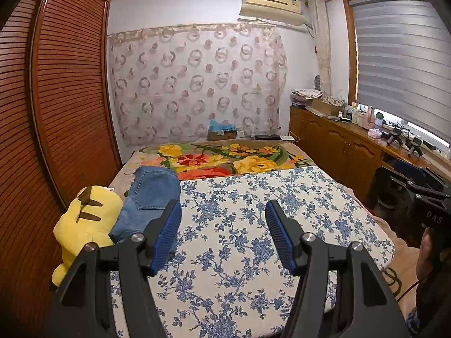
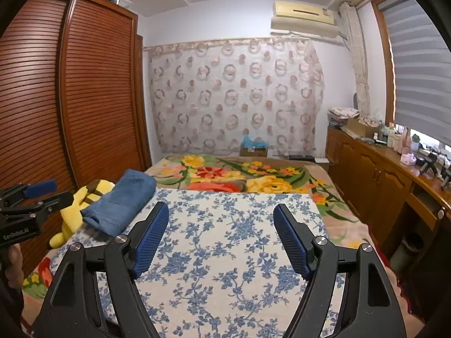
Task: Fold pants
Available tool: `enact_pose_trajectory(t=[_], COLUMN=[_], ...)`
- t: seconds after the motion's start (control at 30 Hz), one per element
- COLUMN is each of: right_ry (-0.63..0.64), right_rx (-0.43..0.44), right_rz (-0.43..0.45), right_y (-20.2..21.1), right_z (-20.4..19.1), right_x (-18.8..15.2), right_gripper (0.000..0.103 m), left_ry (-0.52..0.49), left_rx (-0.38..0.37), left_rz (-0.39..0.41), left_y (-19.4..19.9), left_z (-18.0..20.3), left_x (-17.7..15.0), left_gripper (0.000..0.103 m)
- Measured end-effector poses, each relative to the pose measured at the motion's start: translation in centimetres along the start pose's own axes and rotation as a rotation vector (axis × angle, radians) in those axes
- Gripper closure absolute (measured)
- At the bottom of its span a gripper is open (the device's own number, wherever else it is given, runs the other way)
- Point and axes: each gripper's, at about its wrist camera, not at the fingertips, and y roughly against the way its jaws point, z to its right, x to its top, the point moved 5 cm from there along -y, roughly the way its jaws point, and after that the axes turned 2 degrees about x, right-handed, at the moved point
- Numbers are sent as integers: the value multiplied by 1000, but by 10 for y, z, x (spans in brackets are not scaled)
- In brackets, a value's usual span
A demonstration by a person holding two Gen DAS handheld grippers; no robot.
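Folded blue jeans (image 1: 149,197) lie at the left edge of the blue-flowered white board (image 1: 253,225) on the bed, against a yellow plush toy (image 1: 84,219). My left gripper (image 1: 222,208) is open and empty above the board, the jeans just beyond its left finger. My right gripper (image 2: 221,211) is open and empty above the same board (image 2: 239,239); the jeans (image 2: 124,200) lie far left of it. The left gripper (image 2: 36,194) also shows at the left edge of the right wrist view, and the right gripper's body (image 1: 422,197) at the right edge of the left wrist view.
A bright floral blanket (image 1: 225,159) covers the bed beyond the board. A louvred wooden wardrobe (image 1: 56,98) stands on the left. A wooden cabinet (image 2: 380,174) with bottles and clutter runs along the right under the window. A curtain hangs on the far wall.
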Motion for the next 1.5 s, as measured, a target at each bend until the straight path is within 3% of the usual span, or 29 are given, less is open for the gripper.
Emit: enact_pose_trajectory(t=[1.5], right_ry=[-5], right_rx=[3], right_rz=[0], right_y=[2], right_z=[-1], right_x=[-2], right_gripper=[24], left_ry=[10], left_rx=[-1], left_rz=[-1], left_y=[1], left_z=[-1], left_x=[-4], left_gripper=[41])
